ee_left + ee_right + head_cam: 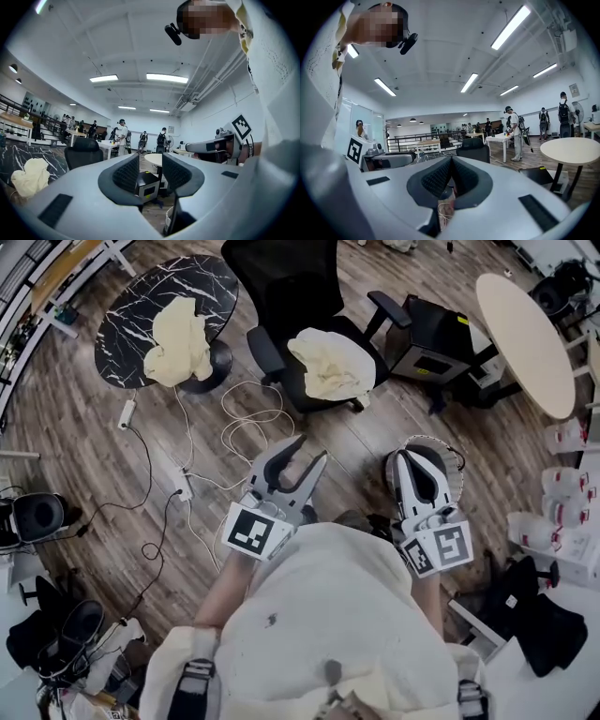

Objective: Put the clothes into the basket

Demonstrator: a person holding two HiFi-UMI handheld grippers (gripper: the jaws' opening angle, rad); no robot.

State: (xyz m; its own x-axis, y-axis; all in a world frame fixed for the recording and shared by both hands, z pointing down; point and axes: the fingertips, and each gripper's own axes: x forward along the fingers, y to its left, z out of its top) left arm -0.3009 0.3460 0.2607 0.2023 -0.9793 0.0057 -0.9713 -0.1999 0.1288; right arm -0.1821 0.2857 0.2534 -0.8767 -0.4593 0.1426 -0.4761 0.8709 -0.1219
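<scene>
Clothes [330, 369] on chair [281, 277] | left gripper [314, 446] spread, empty | right gripper [419, 457] pressed together, empty | we'd open wide, pinch deep folds

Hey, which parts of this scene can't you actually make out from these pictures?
- Possible basket: head view, only a thin curved rim peeks from behind the right gripper; unsure it is one.
- Cream garment on the chair: head view, bunched, type unclear.
- Cream garment on the marble table: left gripper view, lower part hidden by the left gripper.
</scene>
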